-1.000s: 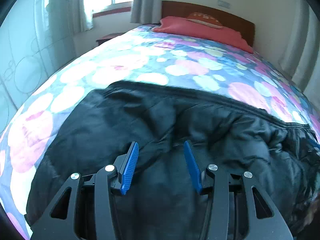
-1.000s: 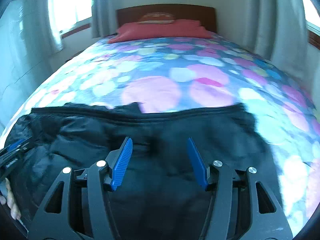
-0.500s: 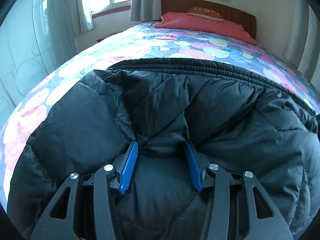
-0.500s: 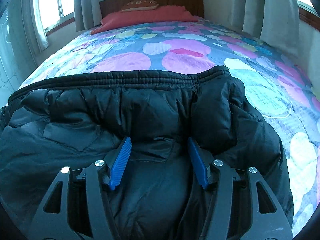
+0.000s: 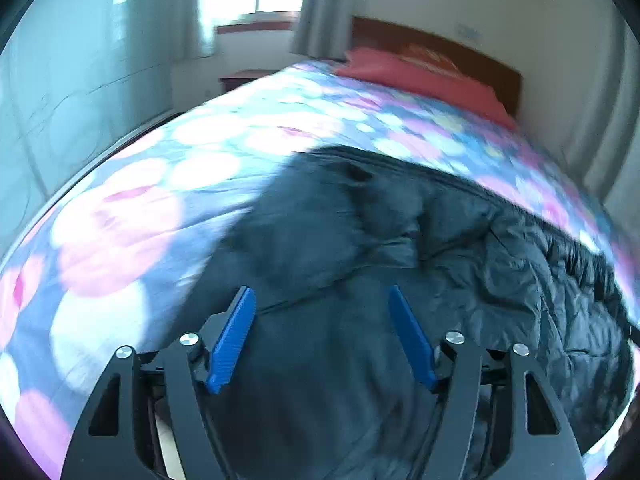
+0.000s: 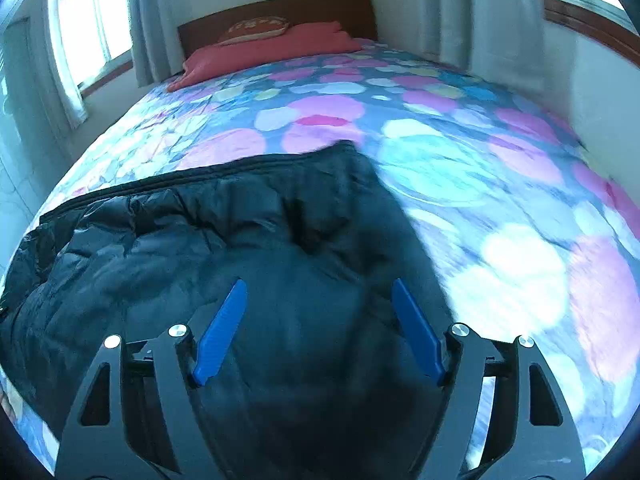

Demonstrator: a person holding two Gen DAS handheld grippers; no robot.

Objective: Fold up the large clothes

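While both left tongs (image 5: 320,336) and right tongs (image 6: 318,328) hover spread wide and empty, the puffy black quilted down jacket (image 5: 420,264) lies at the bed's (image 6: 500,208) near edge; slippery padding could spring unfolded.

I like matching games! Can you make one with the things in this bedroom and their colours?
Things:
1. puffy jacket
2. pillow
3. gripper fingers
4. headboard

Colours:
A. blue
B. brown
C. black
D. red

Pairs: 1-C, 2-D, 3-A, 4-B
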